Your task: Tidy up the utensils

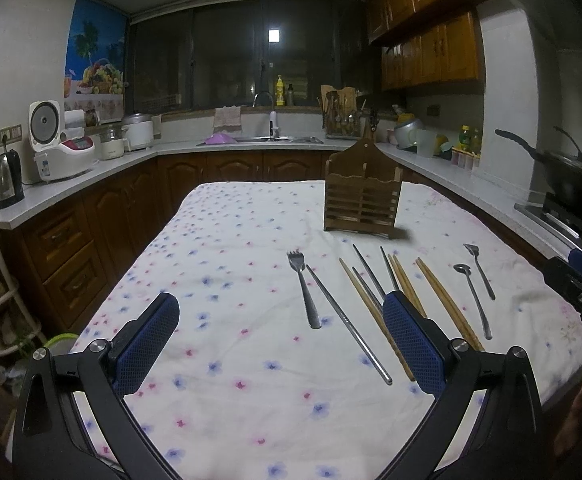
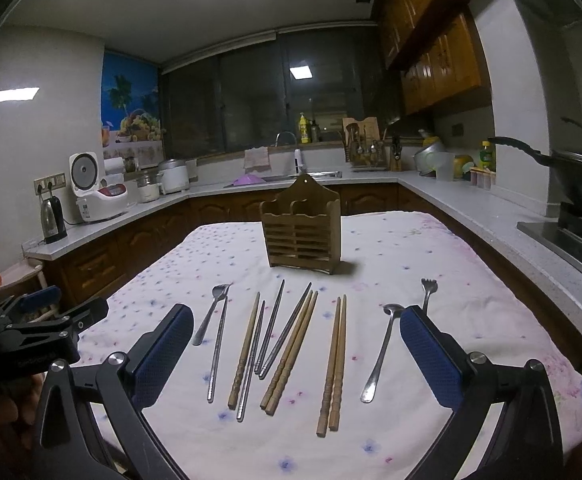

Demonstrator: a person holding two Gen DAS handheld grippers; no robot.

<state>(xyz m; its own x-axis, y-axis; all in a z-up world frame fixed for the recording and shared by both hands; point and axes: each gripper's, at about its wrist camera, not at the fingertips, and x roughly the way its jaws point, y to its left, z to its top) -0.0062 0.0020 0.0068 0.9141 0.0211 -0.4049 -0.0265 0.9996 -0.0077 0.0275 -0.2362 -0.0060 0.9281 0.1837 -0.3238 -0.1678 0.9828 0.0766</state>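
- Left wrist view: the left gripper (image 1: 279, 332) is spread wide with nothing between its blue pads, hanging above the floral tablecloth (image 1: 211, 248).
- The wooden utensil holder (image 1: 361, 204) stands upright at the far end of the table, well apart from the gripper.
- Between holder and gripper the utensils lie in a loose row: a fork (image 1: 303, 288) on the left, a metal chopstick (image 1: 347, 322) just beside it, then wooden chopsticks (image 1: 447, 300) mixed with more metal ones, then a small spoon (image 1: 473, 300) and a second fork (image 1: 480, 272) on the right.
- The right-hand pad covers part of the middle chopsticks.
- Right wrist view: the right gripper (image 2: 297, 356) is also wide open and holding nothing, hovering right over the row.
- Holder (image 2: 301, 232) is dead ahead, empty as far as I can tell.
- Left fork (image 2: 211, 314) leans against a metal chopstick (image 2: 217, 350); a wooden pair (image 2: 335, 364) lies side by side, touching; the spoon (image 2: 381, 354) sits just inside the right pad, and the other fork (image 2: 427, 290) pokes out behind that pad.
- The left gripper (image 2: 47, 312) shows at the left edge.
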